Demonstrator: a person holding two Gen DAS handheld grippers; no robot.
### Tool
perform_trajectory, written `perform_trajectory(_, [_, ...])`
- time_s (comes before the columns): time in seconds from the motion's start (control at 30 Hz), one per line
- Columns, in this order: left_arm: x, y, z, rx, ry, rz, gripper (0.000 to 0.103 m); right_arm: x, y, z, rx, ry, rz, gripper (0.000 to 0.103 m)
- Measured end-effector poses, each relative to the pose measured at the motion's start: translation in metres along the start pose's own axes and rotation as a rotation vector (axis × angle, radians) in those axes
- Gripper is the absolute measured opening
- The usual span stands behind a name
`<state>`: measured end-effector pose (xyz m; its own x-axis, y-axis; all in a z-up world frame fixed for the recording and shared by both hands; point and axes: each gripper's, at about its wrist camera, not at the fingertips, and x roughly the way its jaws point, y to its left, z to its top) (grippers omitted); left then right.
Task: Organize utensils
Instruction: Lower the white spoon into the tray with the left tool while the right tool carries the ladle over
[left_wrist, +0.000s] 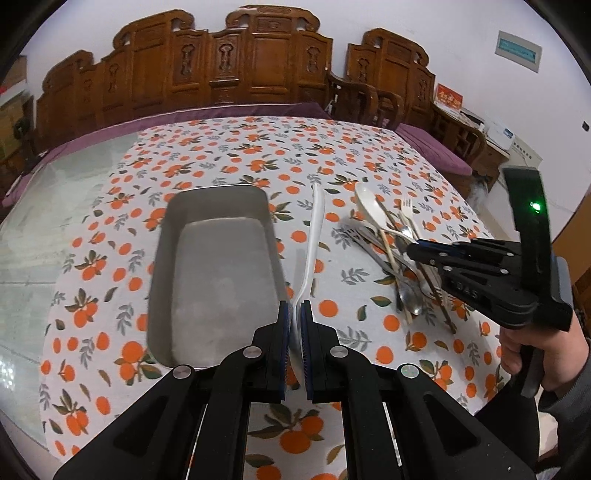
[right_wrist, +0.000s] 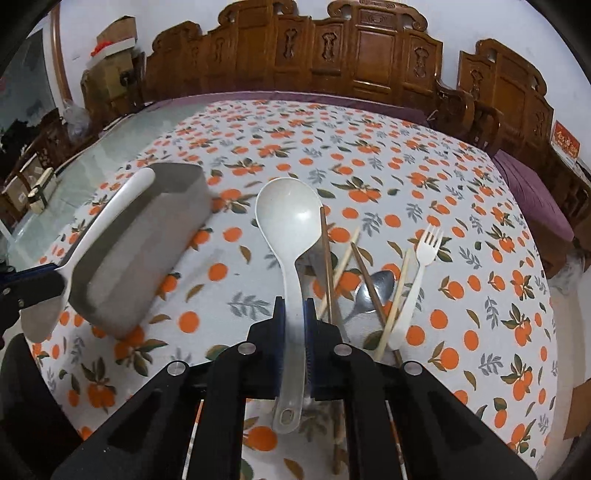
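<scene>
Sitting bare inside, the metal tray (left_wrist: 218, 266) lies beside jaws clamping a white spatula (left_wrist: 314, 236) and white ladle (right_wrist: 288, 229).

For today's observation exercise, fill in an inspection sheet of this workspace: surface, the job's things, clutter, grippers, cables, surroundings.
Surface: table under an orange-print tablecloth.
Job's things: empty metal tray; white ladle; white spatula; loose pile of chopsticks, metal spoon and white fork on the cloth.
Clutter: nothing seen.
Grippers: left gripper shut on the spatula; right gripper shut on the ladle's handle.
Cables: nothing seen.
Surroundings: carved wooden bench, purple cushion.
</scene>
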<state>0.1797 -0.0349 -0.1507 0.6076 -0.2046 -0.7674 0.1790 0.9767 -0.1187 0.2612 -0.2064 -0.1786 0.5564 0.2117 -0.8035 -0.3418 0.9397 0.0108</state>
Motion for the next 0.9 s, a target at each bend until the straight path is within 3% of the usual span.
perform_trajectory(0.23, [-0.005, 0.019, 0.002, -0.02, -0.007, 0.029, 0.005, -0.01, -0.003, 0.018, 0.076, -0.047, 0.049, 0.011])
perform_trajectory(0.53, [-0.003, 0.032, 0.007, -0.029, -0.007, 0.049, 0.005, -0.015, 0.005, 0.03, 0.054, -0.064, 0.054, 0.011])
perform_trajectory(0.9, [0.038, 0.063, 0.021, -0.029, 0.056, 0.144, 0.005, -0.025, 0.046, 0.027, 0.0, -0.063, 0.126, 0.011])
